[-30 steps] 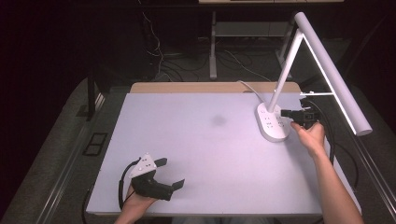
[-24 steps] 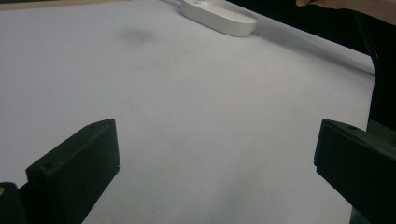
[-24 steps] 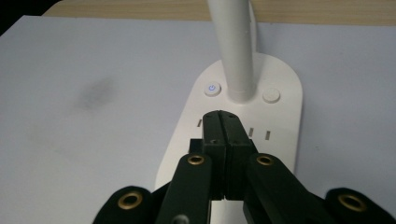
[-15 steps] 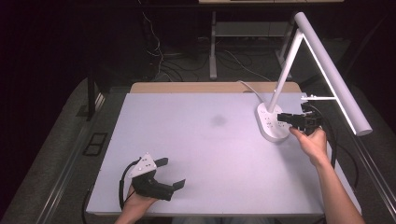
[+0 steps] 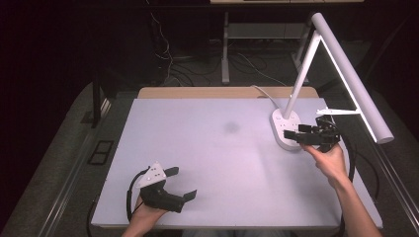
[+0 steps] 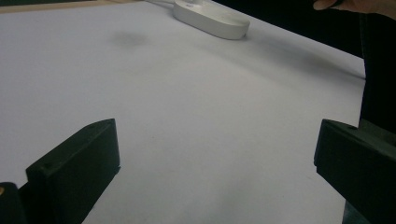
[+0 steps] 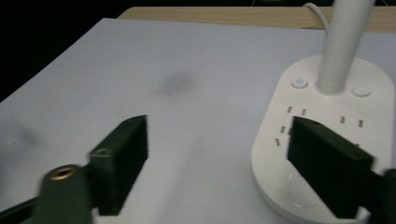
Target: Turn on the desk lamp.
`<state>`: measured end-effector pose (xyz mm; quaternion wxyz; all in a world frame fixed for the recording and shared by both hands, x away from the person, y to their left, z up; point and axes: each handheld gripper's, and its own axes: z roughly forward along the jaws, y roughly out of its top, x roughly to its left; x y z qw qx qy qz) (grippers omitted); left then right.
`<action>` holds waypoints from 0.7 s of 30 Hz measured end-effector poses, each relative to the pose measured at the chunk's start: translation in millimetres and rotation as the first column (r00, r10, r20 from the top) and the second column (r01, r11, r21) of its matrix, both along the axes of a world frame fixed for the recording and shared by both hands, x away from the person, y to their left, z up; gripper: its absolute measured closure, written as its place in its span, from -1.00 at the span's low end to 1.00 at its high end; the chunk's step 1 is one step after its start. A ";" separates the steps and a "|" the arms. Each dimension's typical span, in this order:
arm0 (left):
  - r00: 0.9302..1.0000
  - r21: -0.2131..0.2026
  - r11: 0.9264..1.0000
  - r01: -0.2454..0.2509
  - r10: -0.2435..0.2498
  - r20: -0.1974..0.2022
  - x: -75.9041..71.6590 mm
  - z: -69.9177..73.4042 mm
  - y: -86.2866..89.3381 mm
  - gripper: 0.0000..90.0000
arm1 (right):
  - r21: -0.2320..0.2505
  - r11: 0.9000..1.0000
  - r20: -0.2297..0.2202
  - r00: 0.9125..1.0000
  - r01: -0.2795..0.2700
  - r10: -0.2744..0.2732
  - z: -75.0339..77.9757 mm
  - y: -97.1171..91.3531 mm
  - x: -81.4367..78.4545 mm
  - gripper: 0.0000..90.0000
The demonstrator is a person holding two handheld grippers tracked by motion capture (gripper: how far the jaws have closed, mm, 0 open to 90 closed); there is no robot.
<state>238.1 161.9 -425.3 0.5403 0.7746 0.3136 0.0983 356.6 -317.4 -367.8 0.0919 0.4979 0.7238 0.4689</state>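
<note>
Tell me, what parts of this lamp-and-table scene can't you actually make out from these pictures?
- Lamp base: in the right gripper view its near edge runs off the bottom, and one black jaw covers some sockets.
- Lamp head: its underside faces away in the high view.
- Lamp cord: in the high view it passes the table's far edge into darkness; no plug visible.
- Button markings on the base: too small to read.

Wide-apart tool (image 6: 215,163) above white tabletop (image 6: 196,116)

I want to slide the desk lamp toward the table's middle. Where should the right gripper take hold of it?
Probably the upright white post just above the lamp base, approached from the near side. The base looks too broad and flat for the jaws; the post is slim and round.
</note>
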 end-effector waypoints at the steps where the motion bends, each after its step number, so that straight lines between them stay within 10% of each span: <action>1: 1.000 0.001 1.000 -0.001 0.001 0.001 -0.1 0.1 -0.1 -1.00 | 0.018 1.000 0.013 1.000 -0.013 0.013 0.6 1.2 -2.9 -0.76; 3: 1.000 0.000 1.000 -0.003 0.003 0.003 -0.3 0.3 -0.2 -1.00 | 0.021 0.999 0.045 0.999 -0.027 0.026 2.7 4.4 -10.1 -1.00; 21: 1.000 -0.002 1.000 -0.008 0.008 0.004 0.0 0.6 0.7 -1.00 | 0.041 0.991 0.026 0.991 -0.131 0.130 -7.4 19.6 -49.3 -1.00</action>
